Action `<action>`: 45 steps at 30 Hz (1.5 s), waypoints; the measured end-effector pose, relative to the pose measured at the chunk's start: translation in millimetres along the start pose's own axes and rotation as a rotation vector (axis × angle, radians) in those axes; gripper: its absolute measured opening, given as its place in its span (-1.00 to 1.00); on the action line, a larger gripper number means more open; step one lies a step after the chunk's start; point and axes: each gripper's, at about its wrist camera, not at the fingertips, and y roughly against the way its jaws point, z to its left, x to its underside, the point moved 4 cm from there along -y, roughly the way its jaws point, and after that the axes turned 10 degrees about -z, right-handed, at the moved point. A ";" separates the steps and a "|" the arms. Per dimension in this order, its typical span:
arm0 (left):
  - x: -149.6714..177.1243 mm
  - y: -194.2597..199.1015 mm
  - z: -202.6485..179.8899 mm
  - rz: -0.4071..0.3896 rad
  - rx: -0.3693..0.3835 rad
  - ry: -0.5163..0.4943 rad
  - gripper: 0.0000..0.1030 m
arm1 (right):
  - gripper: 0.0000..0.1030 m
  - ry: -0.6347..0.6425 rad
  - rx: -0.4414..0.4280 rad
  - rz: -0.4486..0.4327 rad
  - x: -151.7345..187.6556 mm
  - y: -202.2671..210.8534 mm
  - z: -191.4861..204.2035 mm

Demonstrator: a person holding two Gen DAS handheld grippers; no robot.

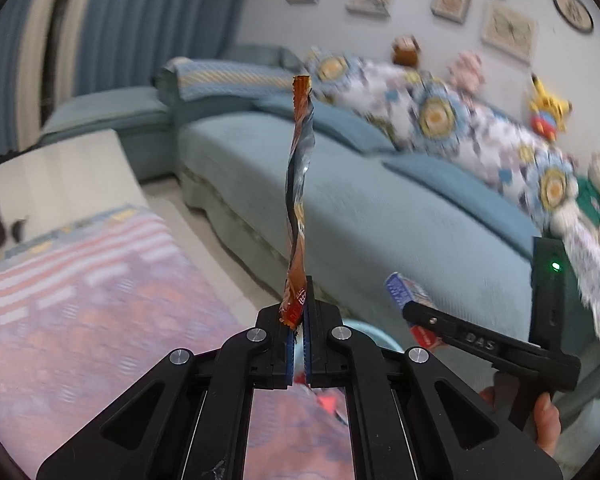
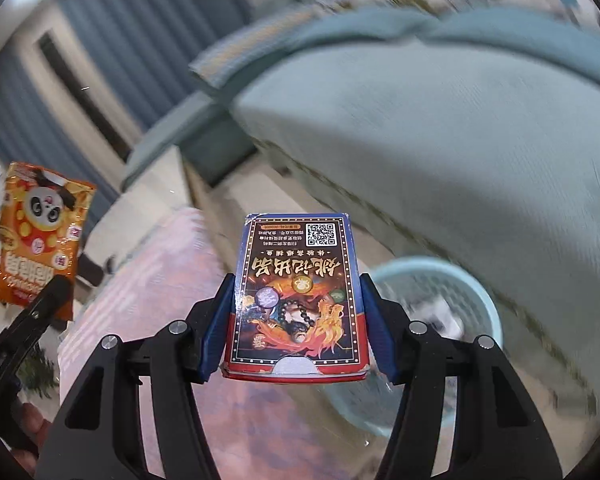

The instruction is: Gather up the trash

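My left gripper (image 1: 298, 316) is shut on an orange snack wrapper (image 1: 298, 184), held by its lower edge so it stands up edge-on. The right wrist view shows the same wrapper's front with a panda (image 2: 40, 236) at the left. My right gripper (image 2: 298, 308) is shut on a blue and red card box (image 2: 298, 296), held by its sides. In the left wrist view the right gripper (image 1: 412, 308) is at the lower right with the box (image 1: 400, 290). A light blue basket (image 2: 440, 304) stands on the floor below and right of the box, with some trash inside.
A blue-green sofa (image 1: 360, 208) with a floral blanket (image 1: 440, 116) and plush toys lies ahead. A pink patterned cloth on a table (image 1: 80, 300) is below left. A white cabinet (image 1: 60, 176) and blue curtains (image 1: 140, 20) are at the left. Framed pictures hang on the wall.
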 end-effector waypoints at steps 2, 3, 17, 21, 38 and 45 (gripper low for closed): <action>13.5 -18.3 -10.1 0.054 0.012 -0.008 -0.98 | 0.10 -0.046 0.030 0.053 9.4 -8.8 -25.6; 23.5 -30.7 -17.1 0.090 0.029 -0.008 -0.98 | 0.10 -0.073 0.047 0.094 17.6 -17.8 -40.0; 94.8 -98.3 -36.2 0.316 0.067 -0.044 -0.97 | 0.10 -0.252 0.116 0.336 82.1 -79.6 -113.9; 95.0 -99.0 -40.5 0.330 0.100 -0.042 -0.66 | 0.15 -0.245 0.130 0.338 82.4 -72.2 -117.7; 44.1 16.9 -19.2 0.068 -0.012 0.039 0.41 | 0.37 0.098 0.102 0.042 27.6 31.4 -19.5; 16.6 91.9 -10.9 -0.100 -0.121 0.056 0.51 | 0.42 0.277 0.147 -0.216 21.1 101.4 44.9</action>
